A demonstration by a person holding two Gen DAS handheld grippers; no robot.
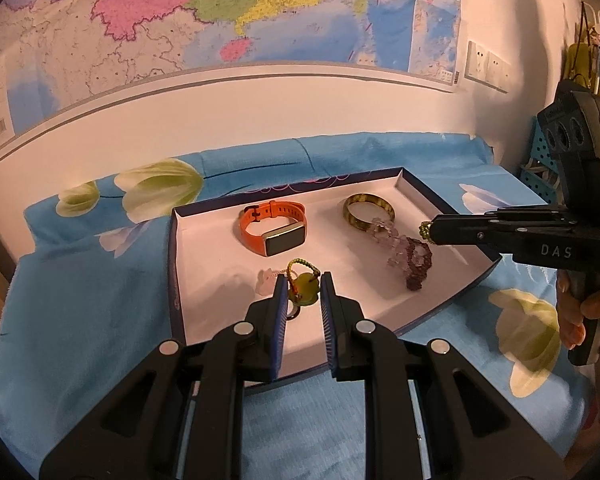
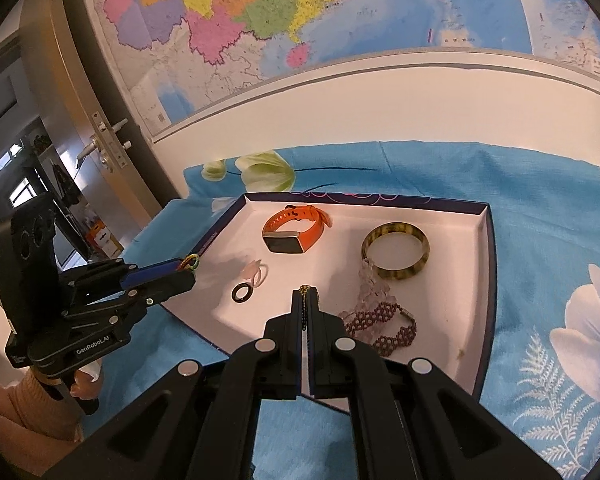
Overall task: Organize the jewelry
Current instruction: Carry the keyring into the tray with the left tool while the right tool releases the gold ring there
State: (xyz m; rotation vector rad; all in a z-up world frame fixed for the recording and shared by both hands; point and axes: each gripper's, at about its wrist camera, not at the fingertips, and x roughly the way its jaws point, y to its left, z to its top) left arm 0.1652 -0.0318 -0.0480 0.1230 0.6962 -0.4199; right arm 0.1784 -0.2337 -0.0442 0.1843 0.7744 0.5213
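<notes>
A white-lined box lid (image 1: 204, 288) (image 2: 452, 344) lies on the blue cloth. In it are an orange smartwatch (image 1: 274, 227) (image 2: 296, 230), a tortoiseshell bangle (image 1: 367, 211) (image 2: 396, 254), a clear bead bracelet (image 1: 384, 232), a purple beaded bracelet (image 1: 418, 262) (image 2: 380, 326), a pale pink ring (image 1: 266, 280) (image 2: 256, 272) and a black ring (image 2: 242, 293). My left gripper (image 1: 304, 292) (image 2: 188, 268) is closed on a green pendant with a braided cord loop (image 1: 302, 284) (image 2: 191, 261). My right gripper (image 2: 307, 300) (image 1: 428, 232) is shut on a small gold-green beaded piece (image 1: 424, 230) (image 2: 306, 290).
A blue floral cloth (image 1: 100, 320) (image 2: 540, 208) covers the surface. A wall map (image 1: 180, 20) hangs behind. A door with a handle (image 2: 100, 140) stands at the left. A blue perforated basket (image 1: 540, 168) sits at the right edge.
</notes>
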